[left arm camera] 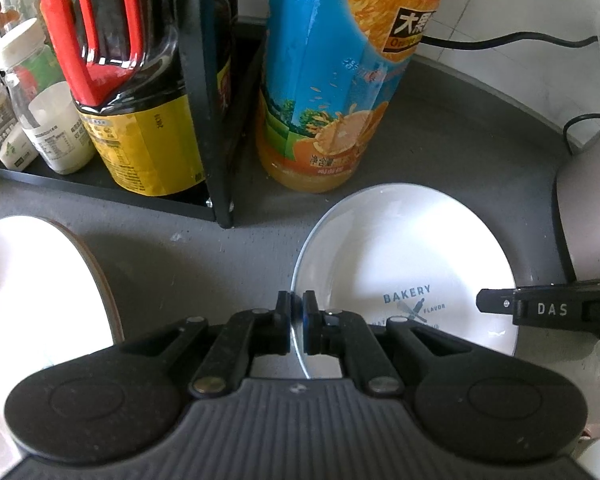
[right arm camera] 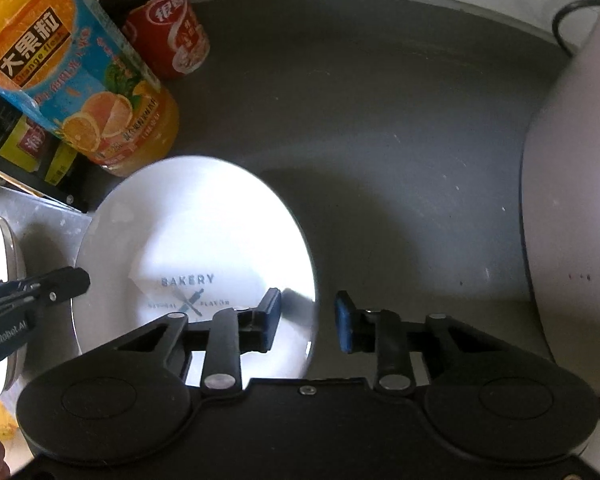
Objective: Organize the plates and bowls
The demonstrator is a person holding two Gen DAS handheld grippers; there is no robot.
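Pinching the near-left rim of the Bakery plate (left arm camera: 404, 256) with my left gripper (left arm camera: 297, 322), I have its pads pressed together on the edge. My right gripper (right arm camera: 308, 322) straddles the opposite rim — jaws spread, not yet touching — on the grey counter (right arm camera: 400, 120).

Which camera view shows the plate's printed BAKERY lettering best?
The right wrist view: the whole print on the plate is visible. In the left wrist view the left gripper hides the lower lettering.
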